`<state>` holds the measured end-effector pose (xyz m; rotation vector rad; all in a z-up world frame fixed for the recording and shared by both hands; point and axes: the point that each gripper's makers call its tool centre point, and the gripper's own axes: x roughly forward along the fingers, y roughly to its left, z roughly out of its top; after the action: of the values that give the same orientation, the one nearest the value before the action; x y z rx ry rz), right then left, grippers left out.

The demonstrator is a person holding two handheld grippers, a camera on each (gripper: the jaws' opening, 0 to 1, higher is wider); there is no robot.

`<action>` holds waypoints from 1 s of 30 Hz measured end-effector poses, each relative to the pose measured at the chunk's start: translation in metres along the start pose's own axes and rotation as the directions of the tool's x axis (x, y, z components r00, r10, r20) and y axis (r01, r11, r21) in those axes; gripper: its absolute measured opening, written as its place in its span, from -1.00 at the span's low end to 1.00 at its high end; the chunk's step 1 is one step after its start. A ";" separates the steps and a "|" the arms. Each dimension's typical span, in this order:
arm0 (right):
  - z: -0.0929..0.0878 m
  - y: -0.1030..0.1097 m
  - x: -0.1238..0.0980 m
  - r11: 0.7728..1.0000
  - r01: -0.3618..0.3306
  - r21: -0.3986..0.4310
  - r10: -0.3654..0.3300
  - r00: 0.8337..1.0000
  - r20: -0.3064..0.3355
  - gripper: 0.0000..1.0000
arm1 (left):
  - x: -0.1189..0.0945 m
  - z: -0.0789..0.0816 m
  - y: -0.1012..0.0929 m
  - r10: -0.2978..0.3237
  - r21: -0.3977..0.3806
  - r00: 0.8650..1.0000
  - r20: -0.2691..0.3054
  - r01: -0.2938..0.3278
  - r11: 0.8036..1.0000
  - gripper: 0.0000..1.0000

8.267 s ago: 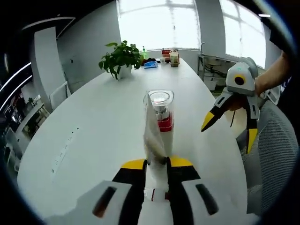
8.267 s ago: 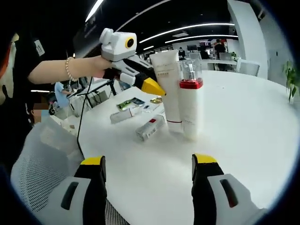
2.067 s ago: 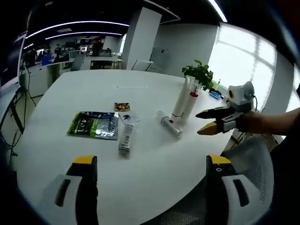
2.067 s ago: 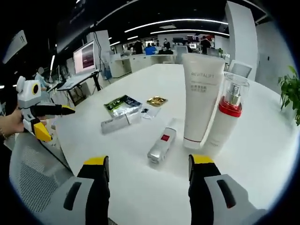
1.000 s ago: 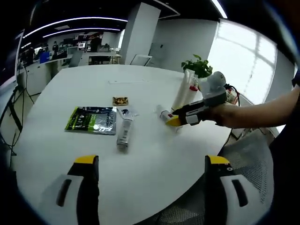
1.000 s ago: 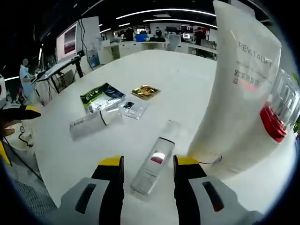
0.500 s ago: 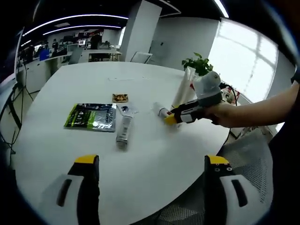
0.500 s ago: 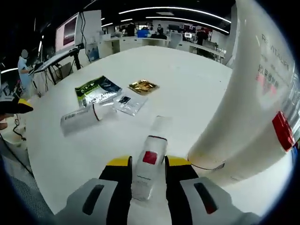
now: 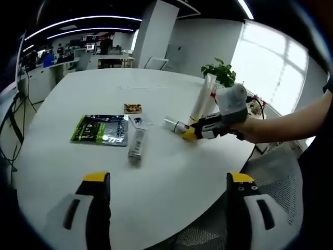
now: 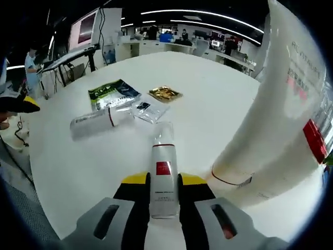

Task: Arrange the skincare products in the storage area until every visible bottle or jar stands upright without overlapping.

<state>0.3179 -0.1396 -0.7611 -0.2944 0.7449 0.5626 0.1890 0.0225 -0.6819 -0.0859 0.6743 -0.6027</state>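
In my right gripper view, the right gripper (image 10: 163, 194) is clamped on a small white bottle (image 10: 163, 177) with a red square label and a clear cap; its small print is too fine to read. The bottle lies between the yellow-tipped jaws, cap pointing away over the white table (image 10: 78, 172). Just to the right stands a tall white tube (image 10: 270, 120), lettering partly legible as "REVITALIFT", with a red-collared pump bottle (image 10: 315, 140) close behind it. Further off lie a silver tube (image 10: 96, 122), a clear sachet (image 10: 143, 111), a green packet (image 10: 111, 94) and a gold sachet (image 10: 165, 94). In my left gripper view, the left gripper (image 9: 164, 200) stands wide, holding nothing, well apart from the products.
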 end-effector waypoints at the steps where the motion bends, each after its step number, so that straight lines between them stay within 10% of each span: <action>1: 0.000 0.000 0.000 1.000 -0.001 -0.005 0.001 1.000 0.001 -0.60 | 0.000 0.000 0.000 -0.001 0.000 1.000 0.000 0.001 1.000 0.71; 15: 0.008 0.014 -0.027 0.989 -0.082 0.123 0.068 0.991 0.113 -0.62 | 0.000 0.000 -0.006 -0.008 0.018 1.000 -0.012 0.008 1.000 0.69; 30: 0.049 0.066 -0.095 0.974 -0.191 0.125 0.142 0.935 0.324 -0.62 | -0.012 0.035 -0.005 -0.052 -0.090 0.994 0.097 0.060 0.994 0.67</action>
<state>0.2504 -0.1002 -0.6637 0.0065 0.5028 0.6899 0.2005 0.0214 -0.6468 -0.2190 0.6095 -0.6175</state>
